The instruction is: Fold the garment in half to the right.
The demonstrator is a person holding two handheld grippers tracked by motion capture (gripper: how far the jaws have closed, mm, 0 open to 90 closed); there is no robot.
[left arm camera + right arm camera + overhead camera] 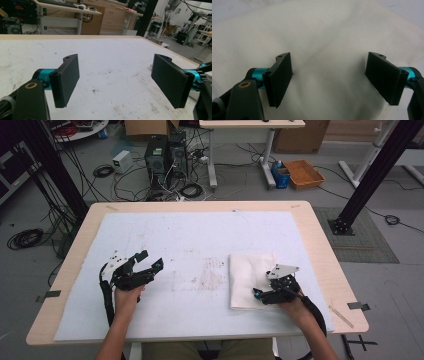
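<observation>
A light wooden table (320, 245) carries a large white mat (190, 240), stained near its middle. On the mat's right near part lies a folded white cloth (247, 275). The right gripper (262, 296) sits low over the cloth's near right corner, its jaws spread wide with nothing pinched between them and cloth beneath. The left gripper (150, 260) hovers over bare mat at the left, well apart from the cloth, jaws likewise spread and empty.

Even, bright overhead light washes my tabletop (310, 250), with only soft shadows. Close over the cloth (324, 37), my right view turns soft and blurred, slightly overexposed.
</observation>
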